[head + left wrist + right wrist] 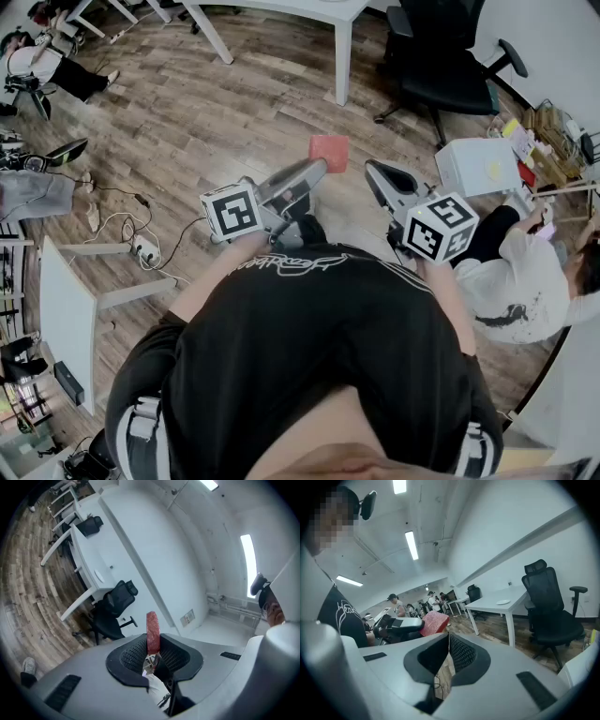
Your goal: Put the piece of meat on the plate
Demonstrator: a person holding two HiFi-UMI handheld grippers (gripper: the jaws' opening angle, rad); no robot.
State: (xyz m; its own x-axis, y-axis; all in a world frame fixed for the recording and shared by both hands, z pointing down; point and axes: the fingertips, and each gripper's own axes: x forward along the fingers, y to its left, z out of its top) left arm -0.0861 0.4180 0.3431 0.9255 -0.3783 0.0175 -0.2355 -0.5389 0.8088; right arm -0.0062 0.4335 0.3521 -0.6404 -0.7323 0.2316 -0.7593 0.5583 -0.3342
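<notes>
My left gripper (317,171) is shut on a flat red piece of meat (329,153), which sticks out past its tips above the wooden floor. In the left gripper view the meat (153,629) stands edge-on, pinched between the pads of the left gripper (153,643). Just to its right, my right gripper (372,170) is held level; its jaws (449,638) meet at the tips with nothing between them. The right gripper view also shows the meat (435,622). A small white plate (503,602) lies on a white table (520,603) ahead; the left gripper view catches the same plate (98,576).
A black office chair (441,66) stands by the white table (309,11). A person (525,272) sits on the floor at the right beside a white box (478,167). A power strip with cables (141,248) and a white panel (66,314) lie to the left.
</notes>
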